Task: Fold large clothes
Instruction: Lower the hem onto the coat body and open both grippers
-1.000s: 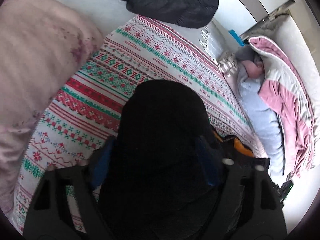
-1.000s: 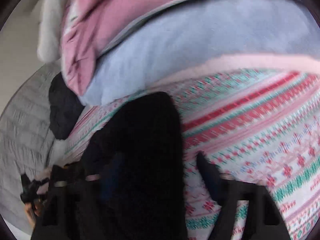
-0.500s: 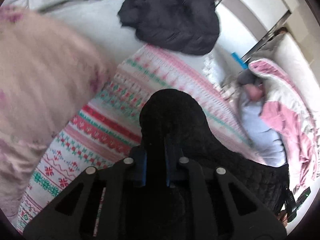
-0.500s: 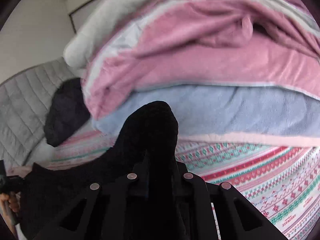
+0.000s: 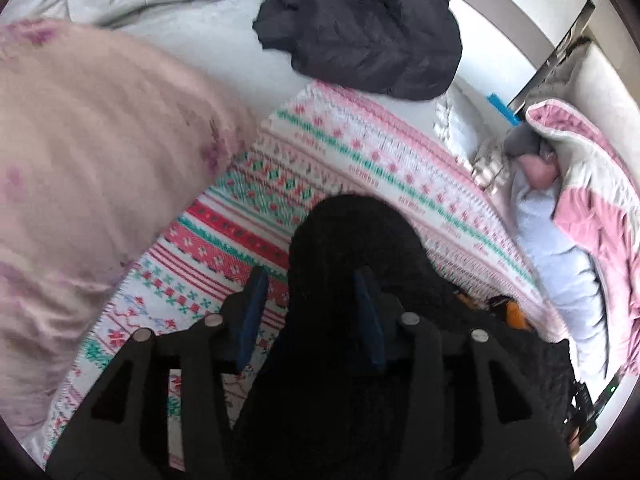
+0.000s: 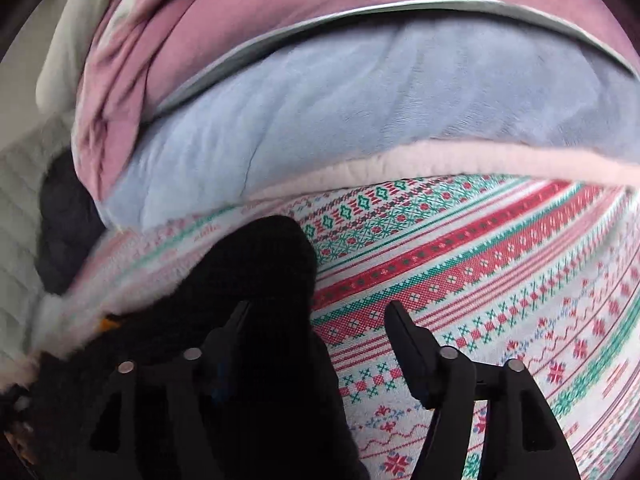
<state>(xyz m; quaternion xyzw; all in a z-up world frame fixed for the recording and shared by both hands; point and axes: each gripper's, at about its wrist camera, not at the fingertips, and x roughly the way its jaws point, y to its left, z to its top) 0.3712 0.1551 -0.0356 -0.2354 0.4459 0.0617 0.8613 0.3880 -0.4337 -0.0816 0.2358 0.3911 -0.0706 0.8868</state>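
A black fleece garment point(image 5: 352, 240) lies on the patterned blanket, one rounded end sticking out ahead of each gripper. In the left wrist view my left gripper point(image 5: 310, 276) has its jaws opening. The black fleece sits between the blue pads point(image 5: 252, 308), against the right pad, with bare blanket showing beside the left one. In the right wrist view the black garment point(image 6: 272, 256) lies along the left finger of my right gripper point(image 6: 319, 308). Its jaws are opening wide, and blanket shows in the gap beside the right finger.
A red, green and white patterned blanket point(image 5: 320, 152) covers the bed. A dark puffer jacket point(image 5: 360, 28) lies at the far end. A pink floral duvet point(image 5: 80, 160) bulges on the left. A pile of pink and pale blue fleece bedding point(image 6: 360, 100) rises just beyond the right gripper.
Half a second ago both grippers were shut on the black garment. Both have since opened and the fleece lies loose between the jaws. The right view has tipped down toward the blanket.
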